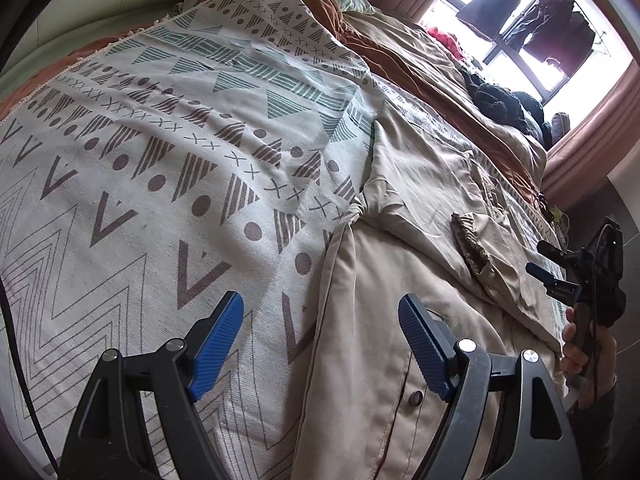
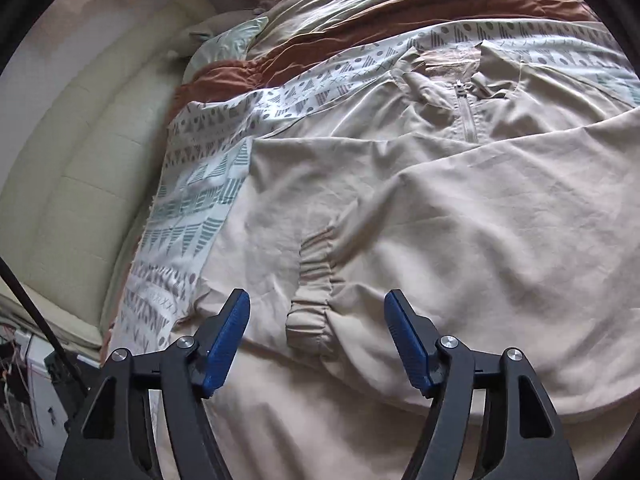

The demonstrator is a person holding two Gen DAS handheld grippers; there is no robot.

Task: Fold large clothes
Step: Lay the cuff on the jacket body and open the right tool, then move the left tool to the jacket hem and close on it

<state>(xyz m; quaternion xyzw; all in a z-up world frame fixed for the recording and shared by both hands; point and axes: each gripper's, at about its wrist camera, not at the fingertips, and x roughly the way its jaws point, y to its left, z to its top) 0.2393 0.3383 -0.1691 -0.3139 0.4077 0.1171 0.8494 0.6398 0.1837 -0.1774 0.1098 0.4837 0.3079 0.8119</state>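
Blue-padded fingers of the right tool stand spread just short of the jacket's elastic cuff, pads clear of the cloth and nothing between them. The left tool hangs likewise released over the jacket's near edge, its left pad above the patterned blanket and its right pad above the snap placket.

To do this fold well, I would bring the right tool down so its pads straddle the gathered cuff, pinch through the full thickness of the sleeve, then carry it across the body of the jacket without dragging the layer beneath. The left tool looks best used as an anchor on the hem beside the snaps, so the jacket does not slide on the blanket. Soft fabric like this will likely sag and wrinkle, so a low, slow carry seems wise.

Largest first: the bed carries everything, its padded headboard pale beyond the jacket. Over it lies the blanket, white with grey and green triangles, dots and crosses. On that blanket the beige jacket is spread front up, creased, its collar and half-zip at the far end from the cuff. One sleeve is laid across the jacket's chest, and the ruched cuff ends it.
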